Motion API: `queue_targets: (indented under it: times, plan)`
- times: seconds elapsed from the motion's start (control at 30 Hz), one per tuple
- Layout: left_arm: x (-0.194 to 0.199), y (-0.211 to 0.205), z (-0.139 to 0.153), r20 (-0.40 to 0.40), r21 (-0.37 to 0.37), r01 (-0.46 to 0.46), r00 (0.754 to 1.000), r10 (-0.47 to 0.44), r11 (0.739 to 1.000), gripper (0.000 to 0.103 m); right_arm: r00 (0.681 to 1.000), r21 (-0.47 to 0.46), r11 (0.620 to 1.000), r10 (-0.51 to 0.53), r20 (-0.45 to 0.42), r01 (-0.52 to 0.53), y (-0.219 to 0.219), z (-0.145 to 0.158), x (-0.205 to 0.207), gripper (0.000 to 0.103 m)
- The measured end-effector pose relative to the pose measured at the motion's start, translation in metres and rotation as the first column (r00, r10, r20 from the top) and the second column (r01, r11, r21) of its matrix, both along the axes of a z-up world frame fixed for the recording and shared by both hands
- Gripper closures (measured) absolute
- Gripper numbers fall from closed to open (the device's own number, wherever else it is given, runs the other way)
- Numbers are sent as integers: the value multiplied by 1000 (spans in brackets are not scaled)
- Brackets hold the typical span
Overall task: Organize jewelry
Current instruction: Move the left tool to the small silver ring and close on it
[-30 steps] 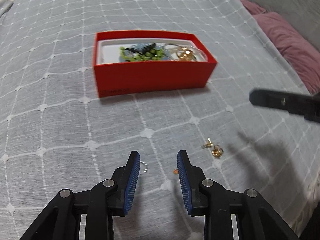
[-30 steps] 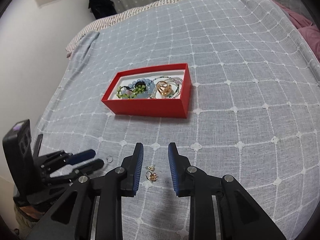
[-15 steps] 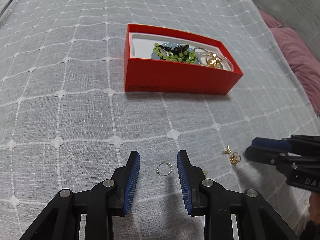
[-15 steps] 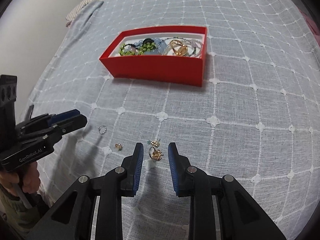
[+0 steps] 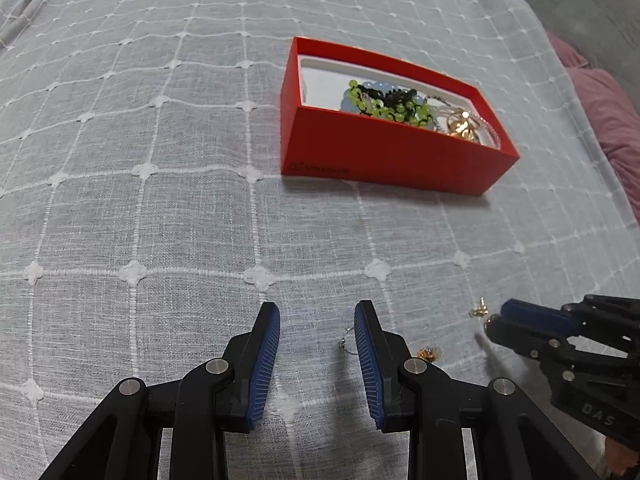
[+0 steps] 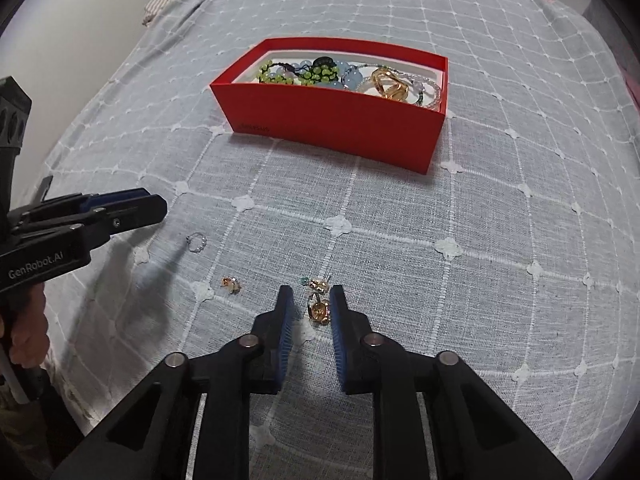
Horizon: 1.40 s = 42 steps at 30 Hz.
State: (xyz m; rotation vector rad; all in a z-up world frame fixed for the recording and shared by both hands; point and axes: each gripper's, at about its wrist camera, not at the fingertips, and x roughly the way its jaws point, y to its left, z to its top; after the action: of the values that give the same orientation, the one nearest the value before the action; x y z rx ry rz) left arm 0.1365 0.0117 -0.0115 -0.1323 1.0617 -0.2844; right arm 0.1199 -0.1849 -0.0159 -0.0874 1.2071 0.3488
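A red box point(image 5: 384, 160) point(image 6: 332, 120) on the grey bedspread holds green and blue bead bracelets point(image 6: 304, 72) and a gold piece point(image 6: 390, 84). My right gripper point(image 6: 311, 294) points down at the cloth. A gold ring point(image 6: 319, 308) lies between its closing jaws, beside the right pad, with a gap to the left one. A green-stone earring point(image 6: 316, 282) lies just past its tips. My left gripper point(image 5: 317, 312) is open. A thin silver ring point(image 5: 347, 340) point(image 6: 196, 242) lies on the cloth by the inner side of its right finger. A small gold earring point(image 5: 430, 354) point(image 6: 231, 284) lies between the two grippers.
A purple pillow point(image 5: 612, 120) lies at the right of the bed, with a grey headboard point(image 5: 580, 8) behind it. The bed's edge and a white wall point(image 6: 60, 20) are to the left. A hand point(image 6: 24, 328) holds the left gripper's handle.
The right gripper has come down over the gold ring and its jaws have narrowed. The left gripper shifted, so the silver ring now lies by its right finger rather than midway.
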Motion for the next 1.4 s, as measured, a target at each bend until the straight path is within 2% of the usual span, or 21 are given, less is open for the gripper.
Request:
queue_targets:
  times: [0.1,0.43,0.5,0.63,0.7,0.77,0.87,1.0,1.2,1.27,1.3,1.4]
  plan:
    - [0,-3,-1,-2,13,1,1000,-1,1000,70,1000,-11,1000,-12,-8,12,-2,-2,1,102]
    - [-1,-18,-9,-22,17,44,999,-44,999,71,998,83,995,-59,-3,59,-16,15,3,102]
    - [0,-16,-9,-29,3,42,999,-42,999,71,997,113,991,-79,0,78,-22,19,5,102]
    - [5,-4,-13,-75,-88,5,997,-11,996,70,994,183,977,-110,-11,110,-31,25,6,102]
    - [7,1,-17,-98,-117,-20,995,9,993,70,994,189,976,-113,-6,112,-31,27,5,102]
    - [6,-2,-20,-92,-77,-19,996,12,997,70,994,186,977,-109,2,107,-31,30,3,102]
    - [1,-24,-21,-52,28,48,998,-47,998,70,994,183,977,-108,10,105,-31,33,1,102]
    - [-9,-52,-28,1,176,129,991,-131,976,70,995,179,979,-102,16,98,-35,33,-4,102]
    - [-5,-52,-30,29,177,123,991,-130,976,69,994,190,976,-107,20,102,-52,33,-6,102]
    - [-9,-59,-32,55,223,134,987,-150,966,72,995,204,975,-97,23,91,-56,35,-9,102]
    - [-11,-62,-32,63,237,142,985,-161,961,76,995,209,974,-93,24,86,-58,35,-10,102]
    - [-14,-63,-31,78,234,149,982,-171,961,83,996,205,975,-86,24,79,-67,30,-12,102]
